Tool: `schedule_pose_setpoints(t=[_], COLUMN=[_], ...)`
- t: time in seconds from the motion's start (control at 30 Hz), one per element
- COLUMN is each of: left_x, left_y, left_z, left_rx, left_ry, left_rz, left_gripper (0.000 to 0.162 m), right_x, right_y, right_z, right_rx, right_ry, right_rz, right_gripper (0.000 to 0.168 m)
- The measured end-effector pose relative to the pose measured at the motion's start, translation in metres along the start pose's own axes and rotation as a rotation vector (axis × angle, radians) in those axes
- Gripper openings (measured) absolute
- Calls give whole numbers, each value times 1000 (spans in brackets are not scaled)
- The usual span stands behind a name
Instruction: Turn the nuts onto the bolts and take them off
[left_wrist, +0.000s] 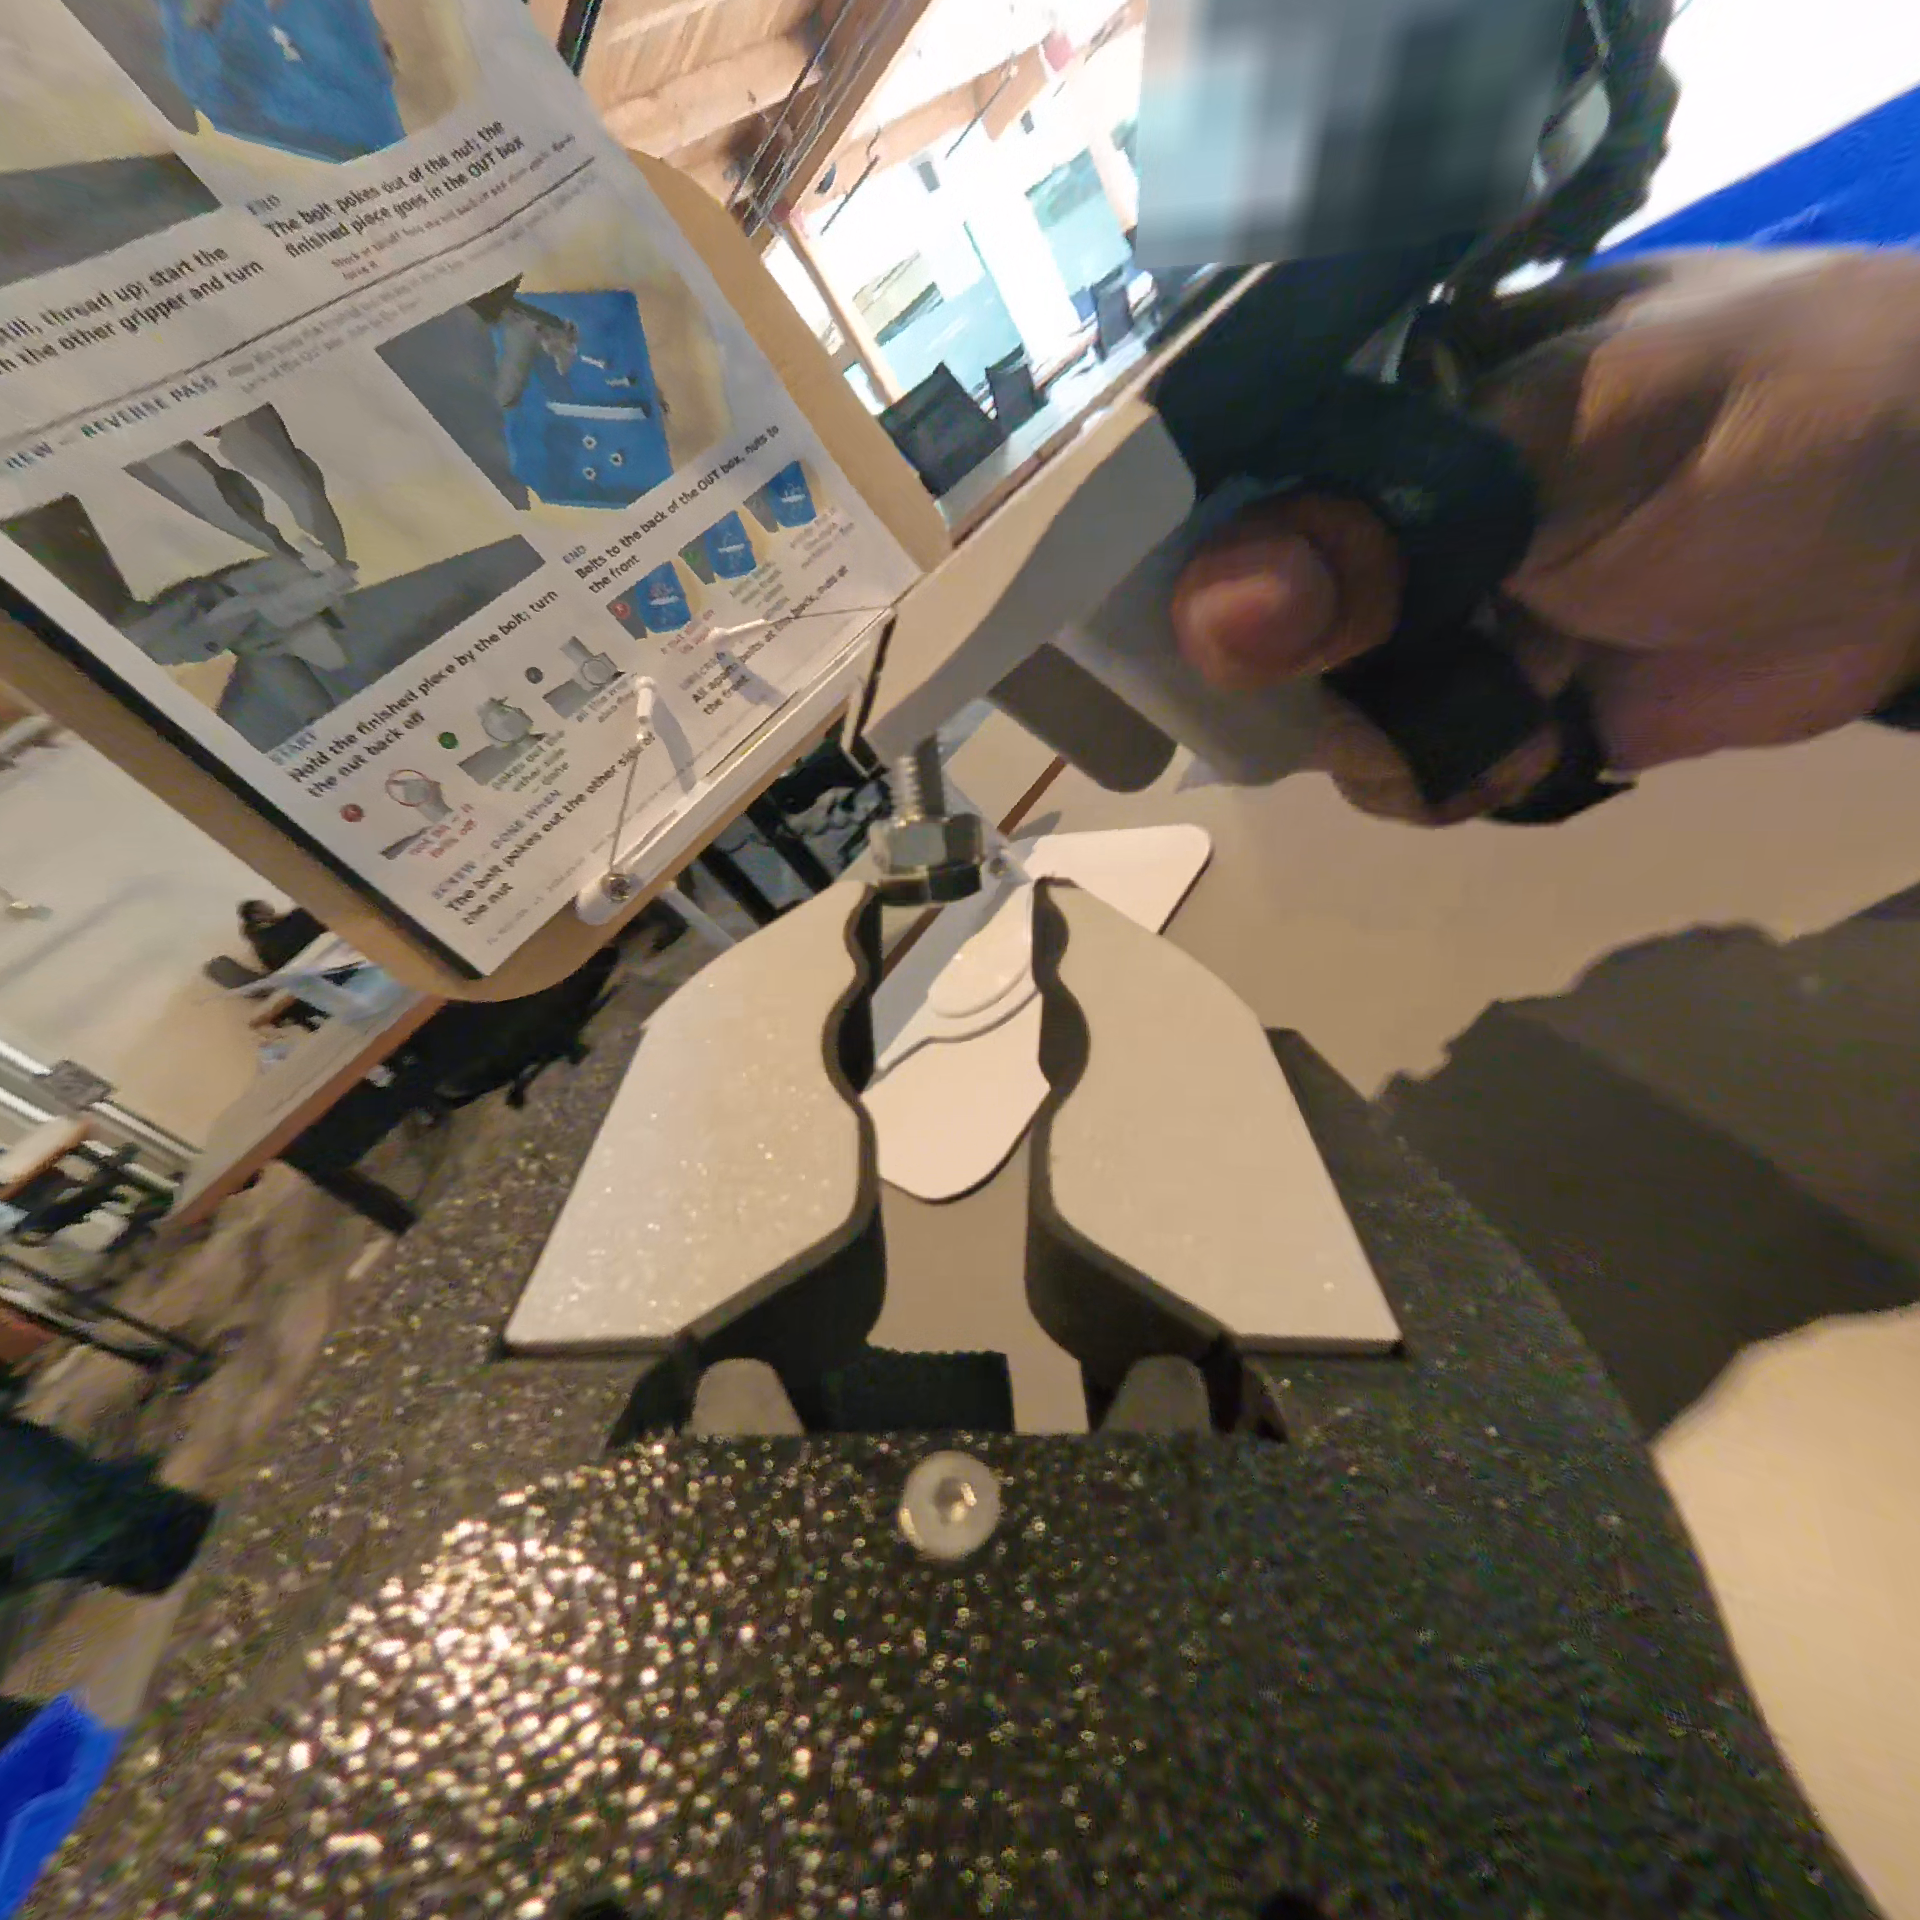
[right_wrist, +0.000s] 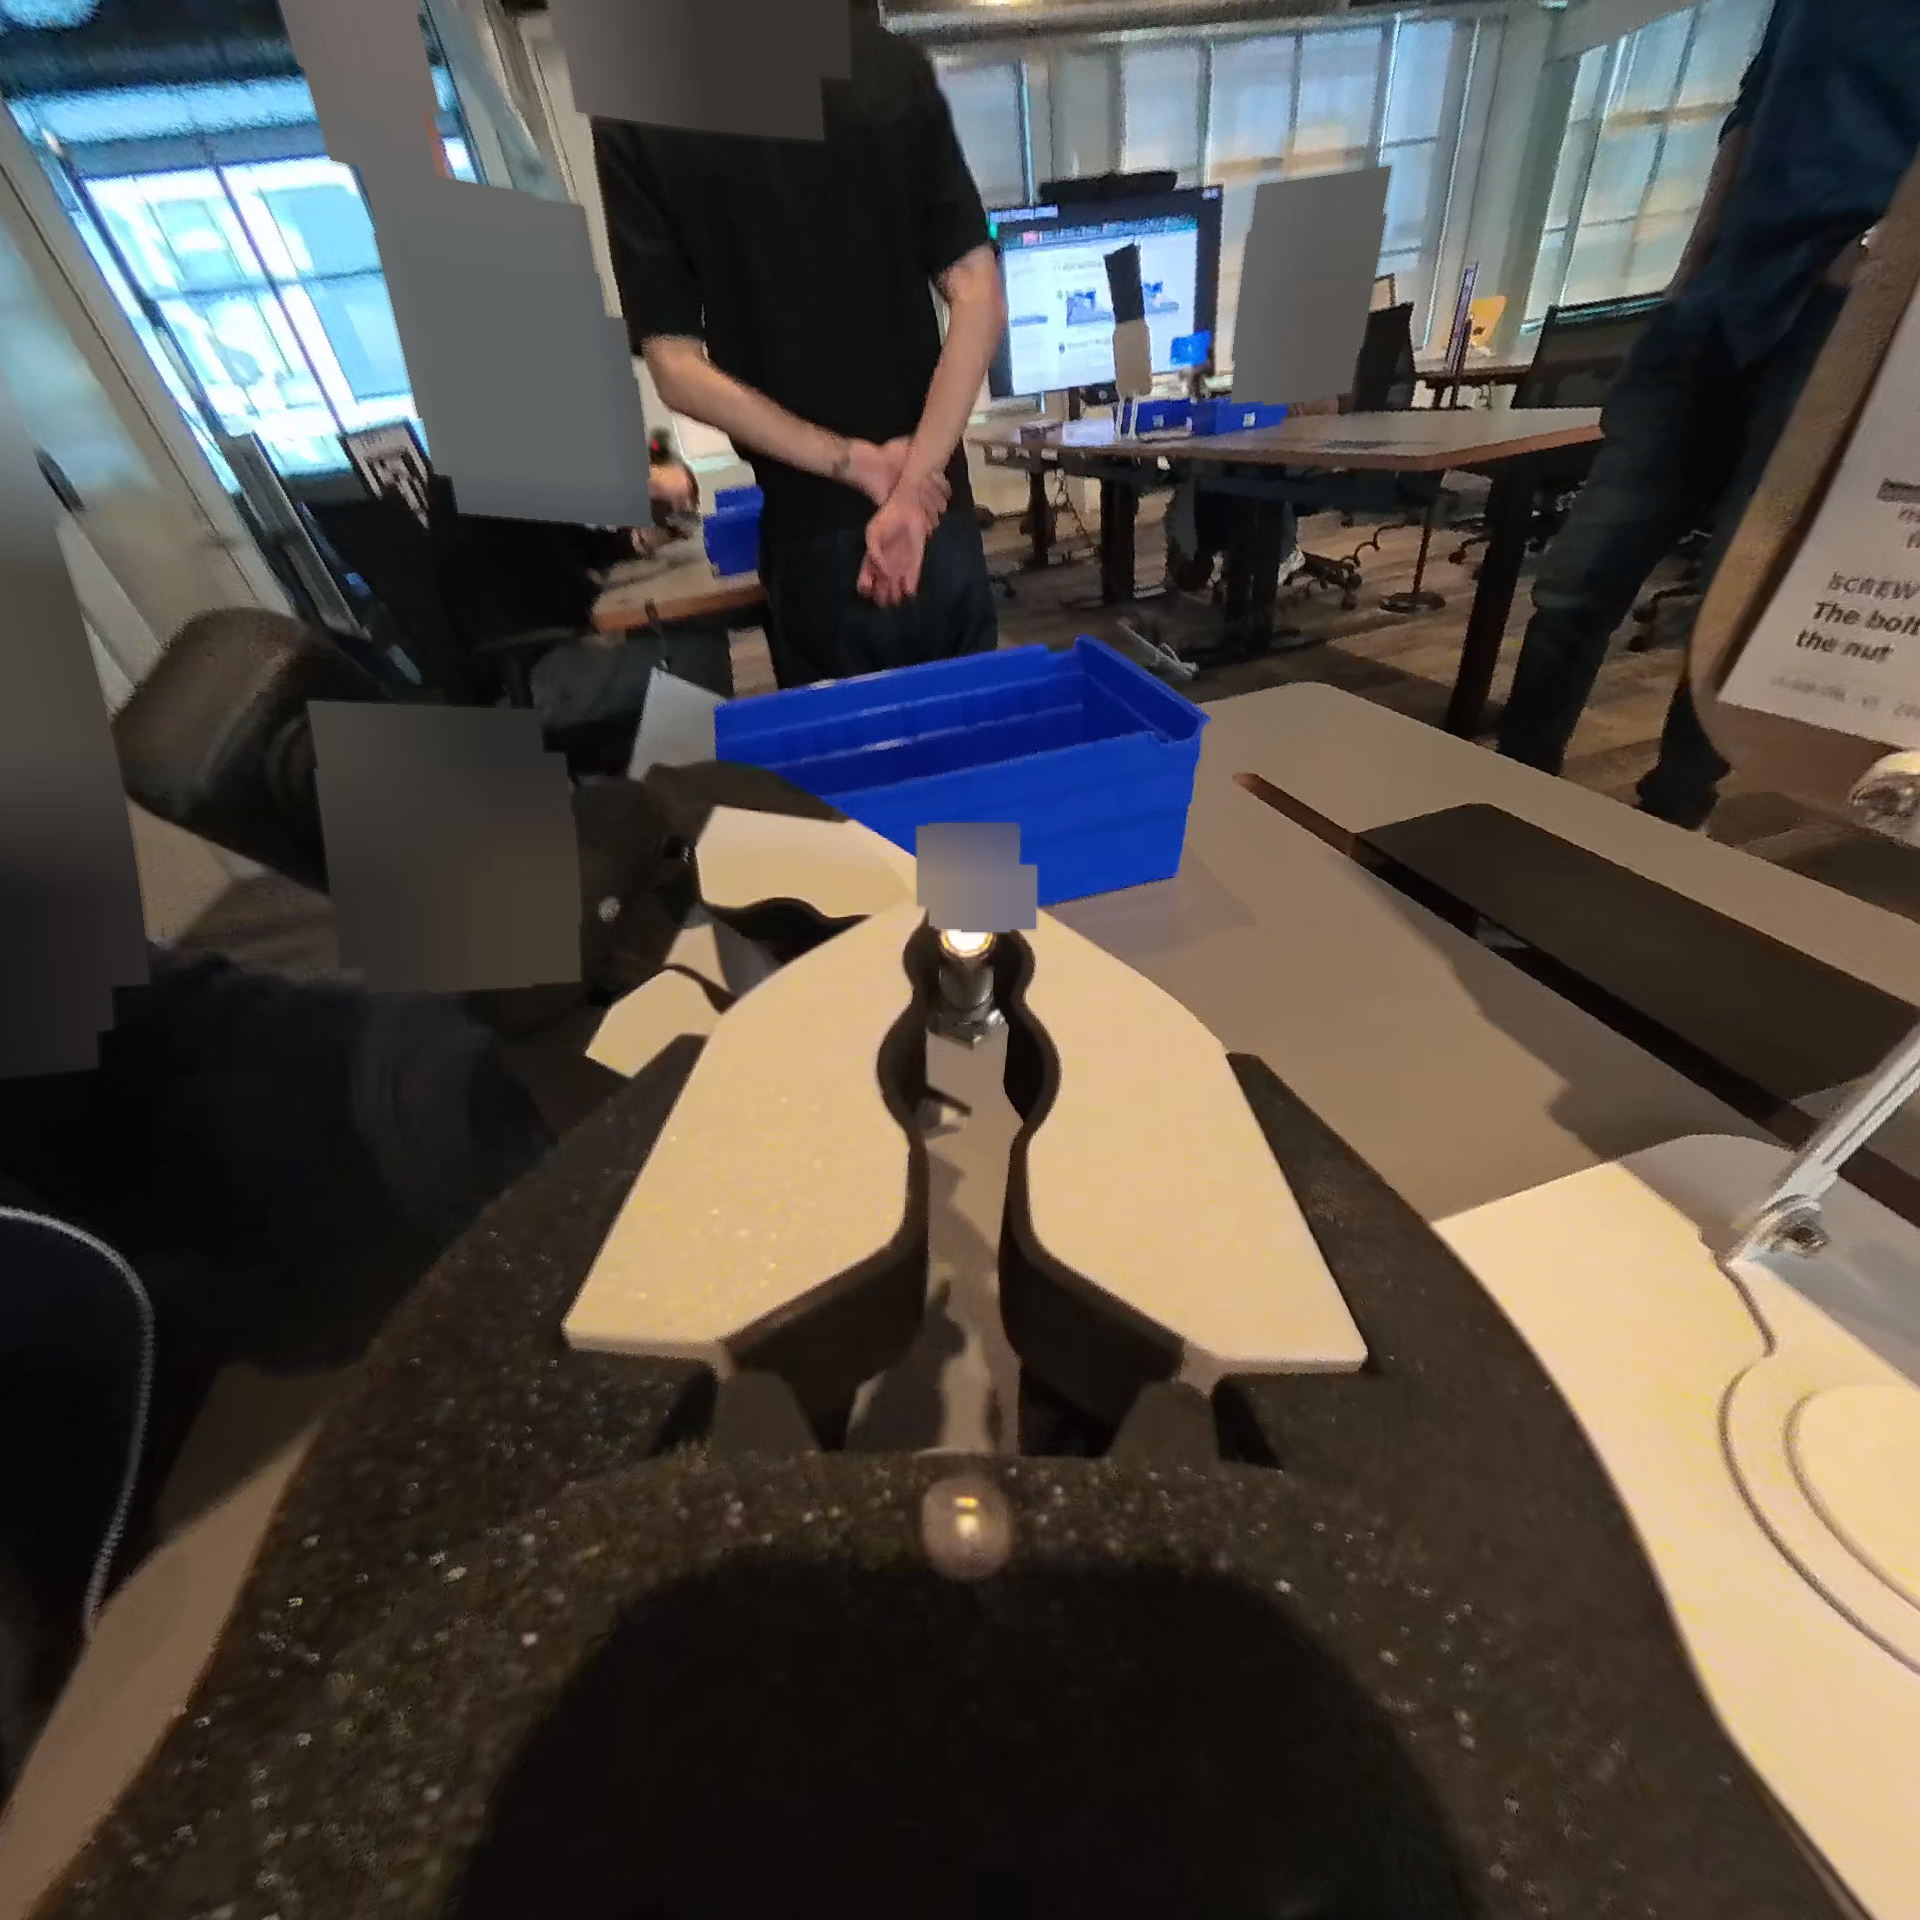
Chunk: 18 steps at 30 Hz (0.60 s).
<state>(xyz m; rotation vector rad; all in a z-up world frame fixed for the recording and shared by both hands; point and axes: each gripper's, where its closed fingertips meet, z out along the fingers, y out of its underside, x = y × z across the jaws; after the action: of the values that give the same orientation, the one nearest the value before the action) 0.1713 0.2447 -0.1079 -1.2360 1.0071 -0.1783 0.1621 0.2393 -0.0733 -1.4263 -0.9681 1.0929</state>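
— Where's the bolt (right_wrist: 964, 987)?
— Pinched at the right claw (right_wrist: 966, 961) tips, above the surface (right_wrist: 1403, 997).
— And the nut (left_wrist: 928, 854)?
— On its thread, at the left claw (left_wrist: 951, 904) tips — whether gripped, can't tell.

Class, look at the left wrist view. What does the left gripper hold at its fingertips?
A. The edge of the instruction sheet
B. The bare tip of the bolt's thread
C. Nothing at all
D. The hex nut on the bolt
D: the left gripper has its fingertips closed on the hex nut, while the bolt rises from it into the right gripper.
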Motion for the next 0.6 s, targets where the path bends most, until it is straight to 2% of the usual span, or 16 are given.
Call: schedule_pose_setpoints(t=[0.1,0.27,0.4,0.6], left_x=[0,-6,-11,-7], left_y=[-7,-22,-32,-38], left_z=[-1,-9,-17,-19], left_rx=[68,237,328,363], left_ry=[38,89,93,88], left_rz=[-124,-330,-343,-304], left_gripper=[30,25,24,22], right_x=[2,1,-2,-6], right_y=[-7,-15,-18,-18], right_z=[-4,-9,-10,-10], right_rx=[90,229,294,332], right_ry=[-46,-178,-255,-295], right_rz=[118,342,438,494], right_gripper=[8,8,8,8])
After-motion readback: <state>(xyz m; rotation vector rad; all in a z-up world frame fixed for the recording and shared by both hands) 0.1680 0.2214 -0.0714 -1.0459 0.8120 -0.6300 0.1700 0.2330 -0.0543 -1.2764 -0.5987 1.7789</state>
